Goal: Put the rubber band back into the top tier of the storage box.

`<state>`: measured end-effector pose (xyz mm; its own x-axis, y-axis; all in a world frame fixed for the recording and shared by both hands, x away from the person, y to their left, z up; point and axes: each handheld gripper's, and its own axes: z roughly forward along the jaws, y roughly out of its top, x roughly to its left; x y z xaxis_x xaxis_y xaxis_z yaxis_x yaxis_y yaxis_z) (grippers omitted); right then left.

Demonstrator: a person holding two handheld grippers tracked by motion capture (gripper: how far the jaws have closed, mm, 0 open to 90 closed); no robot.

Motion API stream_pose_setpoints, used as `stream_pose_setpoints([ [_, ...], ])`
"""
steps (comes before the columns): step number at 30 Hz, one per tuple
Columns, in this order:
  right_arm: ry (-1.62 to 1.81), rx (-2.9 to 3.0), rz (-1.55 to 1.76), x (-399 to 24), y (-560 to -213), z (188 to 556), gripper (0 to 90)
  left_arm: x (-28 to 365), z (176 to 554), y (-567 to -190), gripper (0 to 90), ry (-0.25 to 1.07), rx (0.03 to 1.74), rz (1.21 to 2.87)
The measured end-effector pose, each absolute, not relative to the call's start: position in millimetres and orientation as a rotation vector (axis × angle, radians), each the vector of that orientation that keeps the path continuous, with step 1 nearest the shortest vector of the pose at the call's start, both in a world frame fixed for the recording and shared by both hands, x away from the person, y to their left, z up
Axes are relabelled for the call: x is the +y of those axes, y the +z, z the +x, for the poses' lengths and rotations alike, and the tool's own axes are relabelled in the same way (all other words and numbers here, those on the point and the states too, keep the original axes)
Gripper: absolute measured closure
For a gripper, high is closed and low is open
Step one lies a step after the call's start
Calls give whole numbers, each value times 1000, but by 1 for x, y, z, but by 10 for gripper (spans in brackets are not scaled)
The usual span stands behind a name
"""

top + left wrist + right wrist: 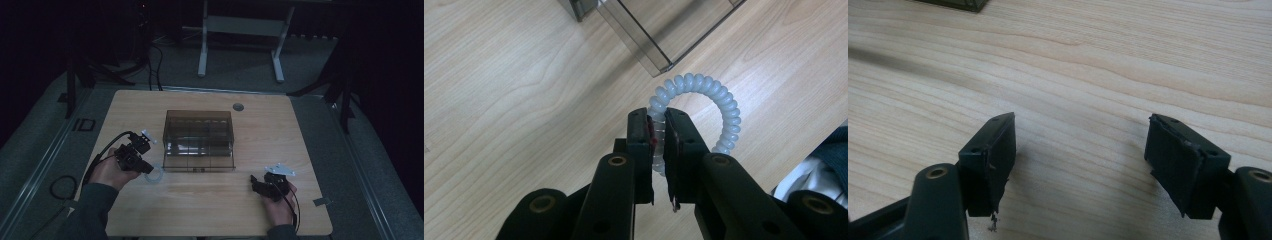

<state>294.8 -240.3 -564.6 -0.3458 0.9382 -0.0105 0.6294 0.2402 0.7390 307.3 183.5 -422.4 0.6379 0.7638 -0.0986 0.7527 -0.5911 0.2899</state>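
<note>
Bench [210, 200] carries a smoked clear organizer box [199, 140], just ahead-right of the left claw [146, 168]. Left claw is clamped on a pale spiral hair tie [704, 107]; the loop juts forward of its tips toward the box's near corner. Right claw [1080, 165] gapes wide, nothing between, well apart from the tie, so left hand is nearer. Left claw view shows the pinch; high view shows the box's compartments.

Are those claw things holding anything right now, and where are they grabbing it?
The left gripper pinches a pale, translucent coiled plastic ring across one side of its loop. The right gripper stands open over bare wood, holding nothing.
</note>
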Motion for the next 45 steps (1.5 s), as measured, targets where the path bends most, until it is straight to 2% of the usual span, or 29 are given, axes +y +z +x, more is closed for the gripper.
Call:
stream_pose_setpoints([
  [45, 902, 2063, 1428, -240, -565, 295, 285, 171, 318, -404, 821, 86, 1198, 2529],
])
